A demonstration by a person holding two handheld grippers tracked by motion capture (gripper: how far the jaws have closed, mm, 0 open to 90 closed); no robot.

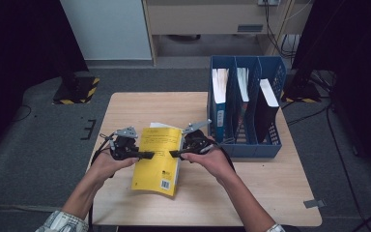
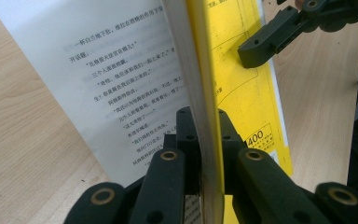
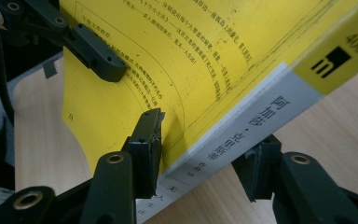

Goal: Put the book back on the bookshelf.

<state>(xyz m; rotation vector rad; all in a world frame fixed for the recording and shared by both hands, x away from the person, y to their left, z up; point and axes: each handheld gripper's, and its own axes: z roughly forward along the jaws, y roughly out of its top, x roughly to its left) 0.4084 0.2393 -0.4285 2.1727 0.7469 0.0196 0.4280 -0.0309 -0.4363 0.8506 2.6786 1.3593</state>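
While the left gripper (image 1: 147, 155) clamps the front edge of the yellow book (image 1: 158, 159), lifted off the table (image 1: 270, 193), the right gripper (image 1: 174, 154) straddles its spine — pads not clearly pressing. Next, I judge, the right must grip firmly — then carry it toward the blue file rack (image 1: 246, 145).

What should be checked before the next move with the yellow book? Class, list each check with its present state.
1. Left tool clamped on the book at its edge: ok.
2. Right tool gripping the spine: cannot tell; one jaw touches the cover, the other sits beside the spine.
3. Book closed: not ok; a white page stands apart.
4. Room in the blue rack: cannot tell; all three slots hold something.
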